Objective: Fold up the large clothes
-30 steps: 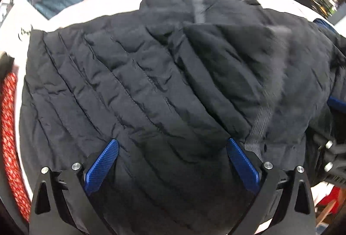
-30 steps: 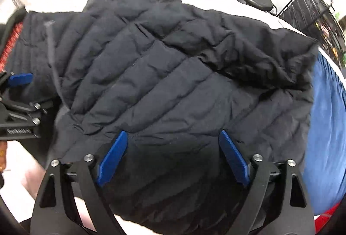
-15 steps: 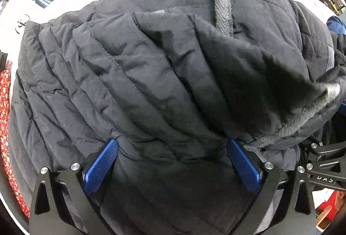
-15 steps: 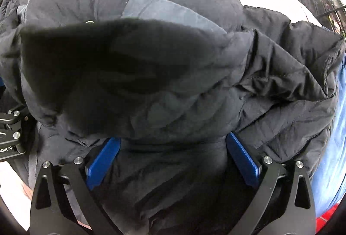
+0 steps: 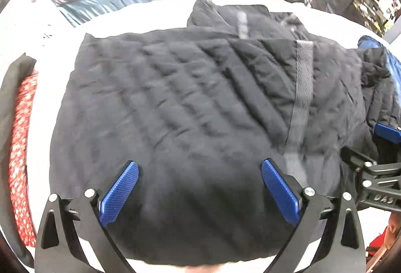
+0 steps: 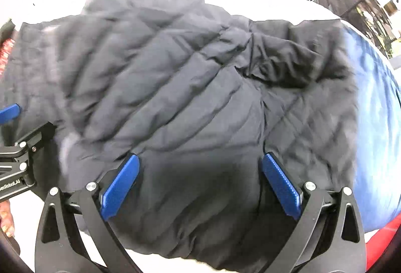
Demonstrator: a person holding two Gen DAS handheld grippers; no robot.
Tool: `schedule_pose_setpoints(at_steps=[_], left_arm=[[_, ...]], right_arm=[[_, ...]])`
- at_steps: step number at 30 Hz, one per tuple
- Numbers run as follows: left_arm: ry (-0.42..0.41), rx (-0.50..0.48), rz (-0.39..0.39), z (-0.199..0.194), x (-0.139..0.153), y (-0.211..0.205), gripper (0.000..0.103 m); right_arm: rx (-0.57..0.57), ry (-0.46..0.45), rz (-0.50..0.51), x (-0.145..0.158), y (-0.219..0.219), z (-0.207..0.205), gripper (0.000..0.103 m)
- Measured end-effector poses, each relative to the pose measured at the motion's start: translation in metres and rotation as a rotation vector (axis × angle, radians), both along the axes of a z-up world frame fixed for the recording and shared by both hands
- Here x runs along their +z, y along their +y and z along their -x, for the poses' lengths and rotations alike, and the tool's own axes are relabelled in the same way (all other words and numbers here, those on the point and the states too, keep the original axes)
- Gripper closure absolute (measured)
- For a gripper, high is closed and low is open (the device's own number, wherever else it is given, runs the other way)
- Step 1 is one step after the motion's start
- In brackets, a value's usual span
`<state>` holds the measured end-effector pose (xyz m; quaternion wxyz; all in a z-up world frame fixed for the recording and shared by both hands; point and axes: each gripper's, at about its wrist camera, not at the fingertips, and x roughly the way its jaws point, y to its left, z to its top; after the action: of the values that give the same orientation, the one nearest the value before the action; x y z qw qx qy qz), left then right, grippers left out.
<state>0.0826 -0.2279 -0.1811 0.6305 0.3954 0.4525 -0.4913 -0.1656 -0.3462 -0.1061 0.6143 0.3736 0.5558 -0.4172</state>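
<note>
Jacket point(image 5: 180, 122), black and quilted, is spread on a white table point(image 5: 150, 14), below and ahead of both sets of jaws. Left gripper point(image 5: 199, 187) and right gripper point(image 6: 200, 182) are held wide open, nothing gripped. "DAS" can be read on the neighbouring gripper's frame.

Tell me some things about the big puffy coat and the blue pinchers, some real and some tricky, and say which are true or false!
1. The black puffy jacket lies on a white surface. True.
2. The left gripper is squeezing the jacket. False: its jaws stand wide open above it.
3. The right gripper is open. True.
4. Something blue lies beside the jacket in the right wrist view. True.
5. The jacket is bright yellow. False: it is black.
</note>
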Motion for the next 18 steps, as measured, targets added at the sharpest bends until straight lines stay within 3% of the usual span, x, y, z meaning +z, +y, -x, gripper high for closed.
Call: schedule_pose_setpoints(at_steps=[5, 8, 13, 18], left_arm=[[-0.001, 0.061, 0.023, -0.041, 0.004, 0.054, 0.006], [0.082, 0.099, 0.031, -0.074, -0.003, 0.078, 0.006], [0.17, 0.08, -0.025, -0.092, -0.03, 0.077, 0.005], [0.188, 0.084, -0.099, -0.094, -0.05, 0.059, 0.005]], right_arm=[[-0.096, -0.086, 0.028, 0.023, 0.048, 0.025, 0.006], [-0.145, -0.118, 0.006, 0.023, 0.085, 0.039, 0.006], [-0.206, -0.105, -0.035, 0.014, 0.117, 0.057, 0.006], [-0.347, -0.134, -0.067, 0.018, 0.145, 0.083, 0.006]])
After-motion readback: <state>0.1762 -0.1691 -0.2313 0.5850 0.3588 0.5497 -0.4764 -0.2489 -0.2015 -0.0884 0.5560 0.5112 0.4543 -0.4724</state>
